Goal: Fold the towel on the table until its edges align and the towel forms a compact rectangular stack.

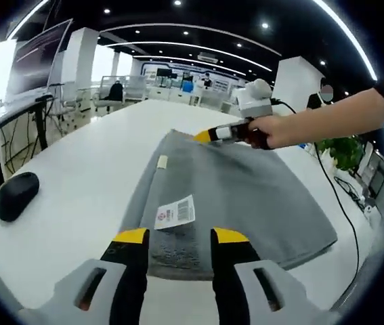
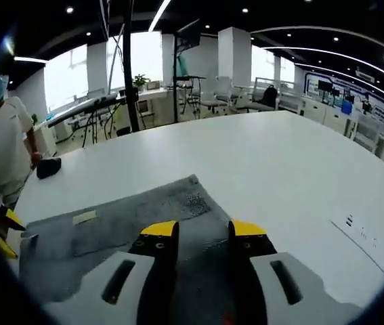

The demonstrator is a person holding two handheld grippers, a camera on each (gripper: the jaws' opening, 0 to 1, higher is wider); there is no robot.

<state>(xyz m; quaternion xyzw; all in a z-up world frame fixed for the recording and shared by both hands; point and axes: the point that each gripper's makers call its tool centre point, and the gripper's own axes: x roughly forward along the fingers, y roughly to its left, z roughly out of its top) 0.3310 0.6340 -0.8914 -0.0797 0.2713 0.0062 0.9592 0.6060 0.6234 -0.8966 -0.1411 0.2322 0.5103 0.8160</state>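
Towel: grey towel (image 1: 246, 189) lies flat on the white bench (image 1: 90, 169), in the centre of the left gripper view, running from just above the jaws up toward the middle of the frame; in the right gripper view it (image 2: 110, 223) fills the lower left, one corner pointing up toward the centre.
Labels: a white barcode tag (image 1: 175, 212) lies on the towel near its lower edge; a small pale tag (image 1: 162, 162) sits near its left edge.
Left hand-held gripper (image 1: 178, 238): yellow-tipped jaws stand apart at a moderate width at the bottom centre, over the towel's near edge, with nothing between them.
Right hand-held gripper (image 2: 205, 231): jaws stand apart at the bottom centre, over the towel, nothing clamped; in the left gripper view it (image 1: 208, 135) sits at the towel's far edge, upper centre, held by a person's hand (image 1: 259, 132).
Mouse: a black mouse (image 1: 17, 195) rests on the bench at the left of the frame, well apart from the towel.
Person: a figure in a white shirt (image 2: 5, 149) stands at the left edge of the right gripper view.
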